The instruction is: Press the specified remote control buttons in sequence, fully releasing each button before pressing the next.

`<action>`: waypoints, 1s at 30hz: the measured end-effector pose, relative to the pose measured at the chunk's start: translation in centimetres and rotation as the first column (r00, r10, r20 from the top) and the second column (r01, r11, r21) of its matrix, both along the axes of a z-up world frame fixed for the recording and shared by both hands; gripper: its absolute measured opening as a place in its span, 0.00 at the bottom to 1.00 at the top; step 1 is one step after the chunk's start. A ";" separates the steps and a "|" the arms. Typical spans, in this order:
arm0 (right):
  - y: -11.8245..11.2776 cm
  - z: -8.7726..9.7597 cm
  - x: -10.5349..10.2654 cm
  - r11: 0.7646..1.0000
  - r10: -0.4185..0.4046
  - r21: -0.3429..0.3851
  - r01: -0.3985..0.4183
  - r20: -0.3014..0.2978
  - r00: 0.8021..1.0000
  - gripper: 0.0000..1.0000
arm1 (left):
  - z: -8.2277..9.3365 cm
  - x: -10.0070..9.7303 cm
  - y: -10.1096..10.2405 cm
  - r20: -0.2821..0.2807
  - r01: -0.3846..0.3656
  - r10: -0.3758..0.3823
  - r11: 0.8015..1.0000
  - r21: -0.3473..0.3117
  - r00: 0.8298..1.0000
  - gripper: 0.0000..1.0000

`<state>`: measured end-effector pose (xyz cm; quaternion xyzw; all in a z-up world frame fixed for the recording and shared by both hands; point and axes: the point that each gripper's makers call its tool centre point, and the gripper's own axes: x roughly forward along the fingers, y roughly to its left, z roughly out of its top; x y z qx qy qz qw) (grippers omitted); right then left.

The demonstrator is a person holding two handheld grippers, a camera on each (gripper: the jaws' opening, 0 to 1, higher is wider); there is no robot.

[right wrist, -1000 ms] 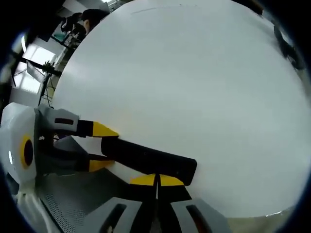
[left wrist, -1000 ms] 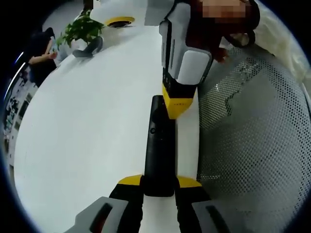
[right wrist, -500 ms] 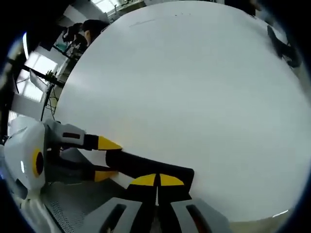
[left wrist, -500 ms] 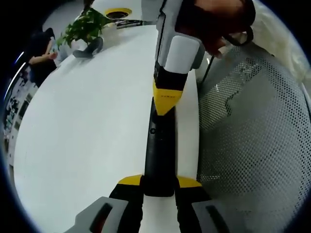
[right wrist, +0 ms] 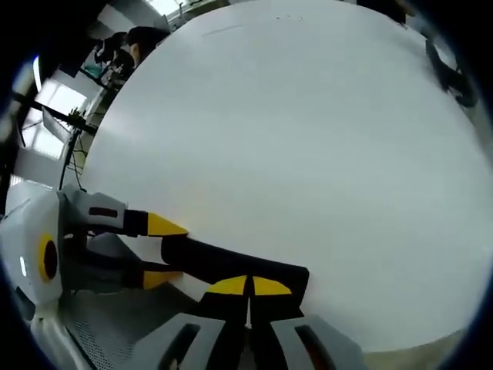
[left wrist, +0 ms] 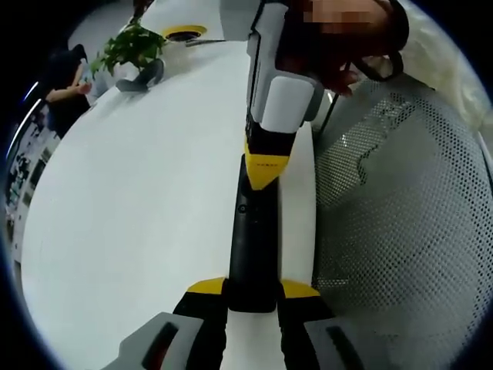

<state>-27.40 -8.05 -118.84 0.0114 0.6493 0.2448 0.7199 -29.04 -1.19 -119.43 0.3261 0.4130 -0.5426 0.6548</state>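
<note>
Left gripper view, hold: my left tool (left wrist: 252,297) clamps the near end of the black remote (left wrist: 252,231), which lies along the white surface (left wrist: 139,193).
Left gripper view, step: the right tool (left wrist: 266,171), tips together with nothing between them, sits on the remote's far half; I judge a press is under way.
Left gripper view, room: a plant (left wrist: 131,46) far off, a mesh chair (left wrist: 400,208) beside the surface.
Right gripper view, next: the right tool (right wrist: 248,287) rests on the remote (right wrist: 231,262), the left tool (right wrist: 158,248) gripping it; I would lift fully clear before the next button.
</note>
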 end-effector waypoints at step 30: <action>2.4 0.7 1.1 0.997 -0.012 0.073 0.013 -0.021 1.000 0.00 | 0.0 0.0 0.0 0.002 -0.001 0.001 1.000 -0.003 1.000 0.24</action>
